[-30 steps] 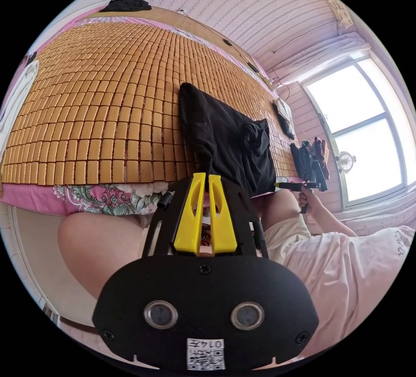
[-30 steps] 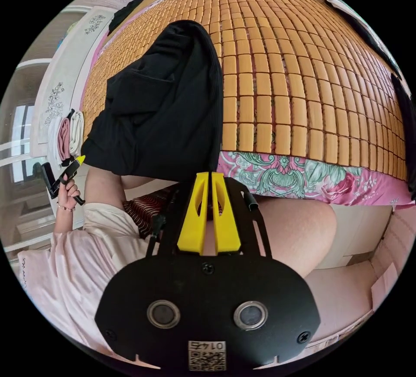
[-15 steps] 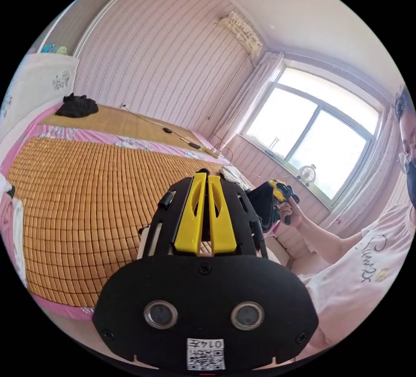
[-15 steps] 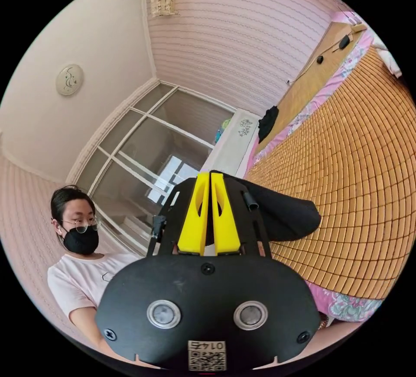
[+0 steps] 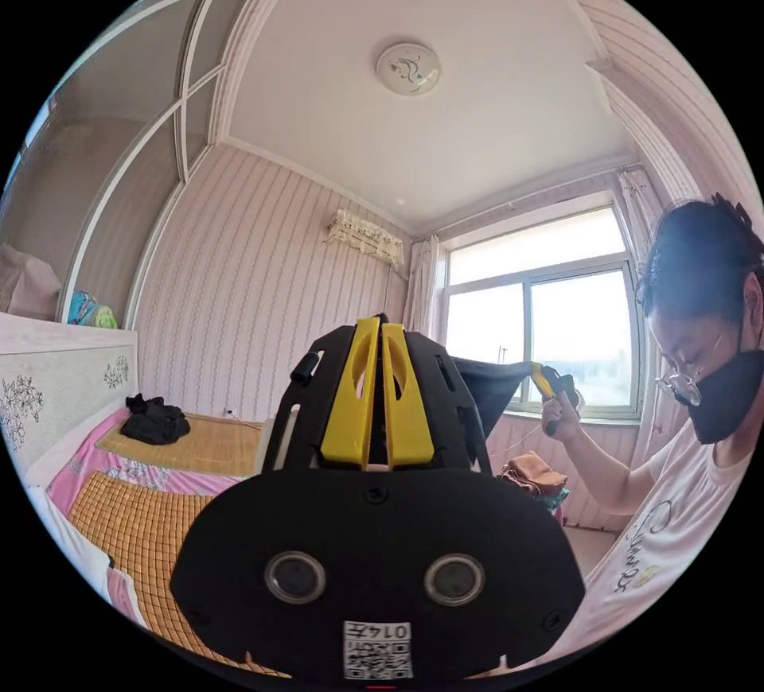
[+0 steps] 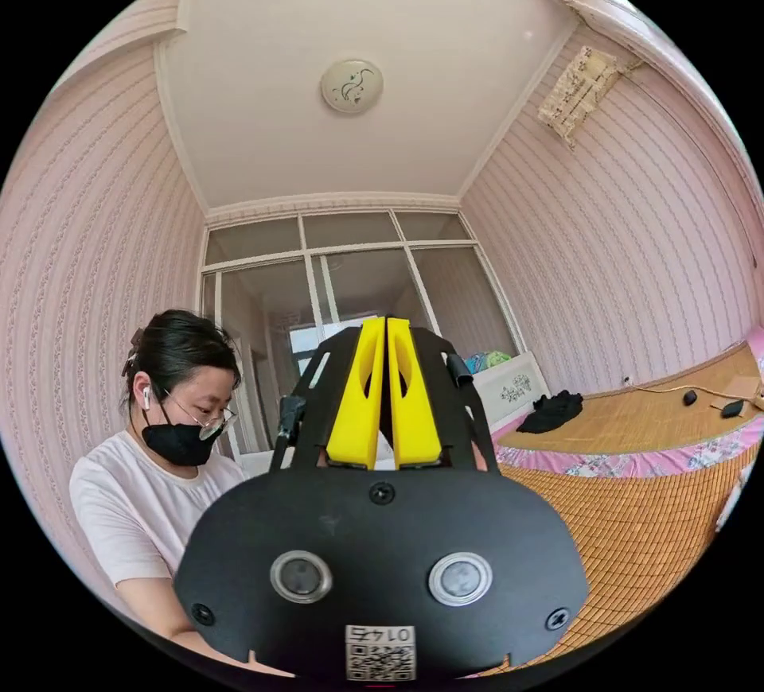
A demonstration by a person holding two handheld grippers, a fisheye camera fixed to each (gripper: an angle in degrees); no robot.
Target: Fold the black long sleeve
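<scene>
Bamboo-mat bed lies bare; both grippers, left gripper and right gripper, fingers clenched, hold the black long sleeve aloft. Folding apparently not begun.

Left gripper points up at 12 o'clock, yellow fingers pressed together. Right gripper likewise; at 3 o'clock in the left gripper view, the person's hand grips it, forearm raised.

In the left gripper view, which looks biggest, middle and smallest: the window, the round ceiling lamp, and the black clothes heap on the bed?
1. Window: largest by far.
2. Ceiling lamp and black clothes heap: about alike, too close to rank, and the fisheye distorts sizes.
</scene>
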